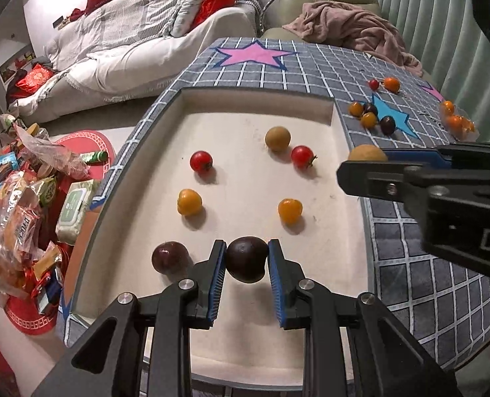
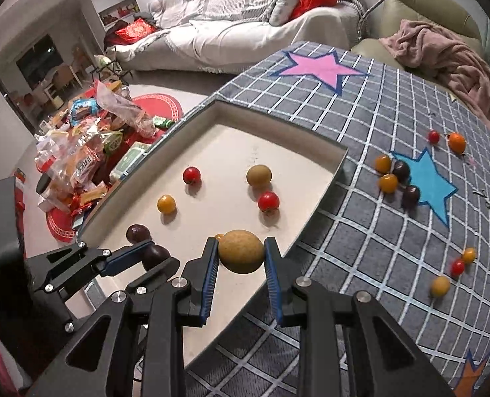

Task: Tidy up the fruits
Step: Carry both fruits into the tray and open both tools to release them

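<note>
fruits ride in both grippers above the tray (image 1: 339, 139): left fingers (image 1: 274, 251) clamp a dark plum (image 1: 246, 259), right fingers (image 2: 271, 254) clamp a tan fruit (image 2: 240, 251). 6 more lie beyond, paired by colour. released high, either could roll and scatter the pairs.

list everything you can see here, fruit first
tray: 1, cream, set in the checked cloth
red tomatoes: 2, in tray
yellow tomatoes: 2, in tray
tan fruit: 1, in tray
dark fruit: 1, in tray near corner
loose fruit: several, mixed colours, on cloth by blue star
snack packets: pile, on floor
left gripper: jaws shut on a dark plum
right gripper: jaws shut on a tan round fruit
</note>
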Motion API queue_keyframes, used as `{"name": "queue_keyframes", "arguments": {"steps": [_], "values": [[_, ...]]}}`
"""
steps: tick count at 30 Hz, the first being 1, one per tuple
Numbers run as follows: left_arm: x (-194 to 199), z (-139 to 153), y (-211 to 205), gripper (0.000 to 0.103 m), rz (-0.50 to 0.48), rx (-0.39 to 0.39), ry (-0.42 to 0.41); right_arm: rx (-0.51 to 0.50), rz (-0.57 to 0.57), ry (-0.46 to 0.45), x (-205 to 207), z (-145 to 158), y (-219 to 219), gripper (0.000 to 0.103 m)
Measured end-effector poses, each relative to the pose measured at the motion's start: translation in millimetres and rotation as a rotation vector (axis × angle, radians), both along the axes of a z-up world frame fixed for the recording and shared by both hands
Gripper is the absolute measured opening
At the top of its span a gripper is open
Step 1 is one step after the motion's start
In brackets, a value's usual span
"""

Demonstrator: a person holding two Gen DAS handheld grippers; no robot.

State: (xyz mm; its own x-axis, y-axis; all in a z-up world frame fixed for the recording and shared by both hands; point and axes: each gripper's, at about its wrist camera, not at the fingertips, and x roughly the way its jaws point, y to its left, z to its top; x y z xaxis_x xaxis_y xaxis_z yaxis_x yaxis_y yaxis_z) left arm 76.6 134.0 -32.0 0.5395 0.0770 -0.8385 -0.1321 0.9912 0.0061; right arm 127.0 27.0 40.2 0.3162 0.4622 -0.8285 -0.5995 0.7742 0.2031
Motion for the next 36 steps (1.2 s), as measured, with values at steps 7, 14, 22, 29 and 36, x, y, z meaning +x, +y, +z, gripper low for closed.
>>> {"name": "queue_keyframes", "arguments": {"steps": [7, 14, 22, 29, 36], "values": [[4, -8, 2, 0.027, 0.01, 0.0, 0.016, -0.02, -0.003, 0.022, 13, -15, 10, 0.03], [6, -14, 3, 0.027, 0.013, 0.0, 0.03, -0.038, 0.004, 0.039, 19, -27, 16, 0.03], [8, -18, 3, 0.027, 0.014, 0.005, 0.04, -0.043, 0.021, 0.072, 23, -38, 23, 0.03], [8, -20, 1, 0.028, 0.009, 0.02, 0.043, -0.02, 0.034, 0.072, 21, -37, 26, 0.054], [-2, -6, -4, 0.09, -0.001, 0.054, -0.034, -0.011, 0.035, 0.065, 19, -33, 27, 0.073]]}}
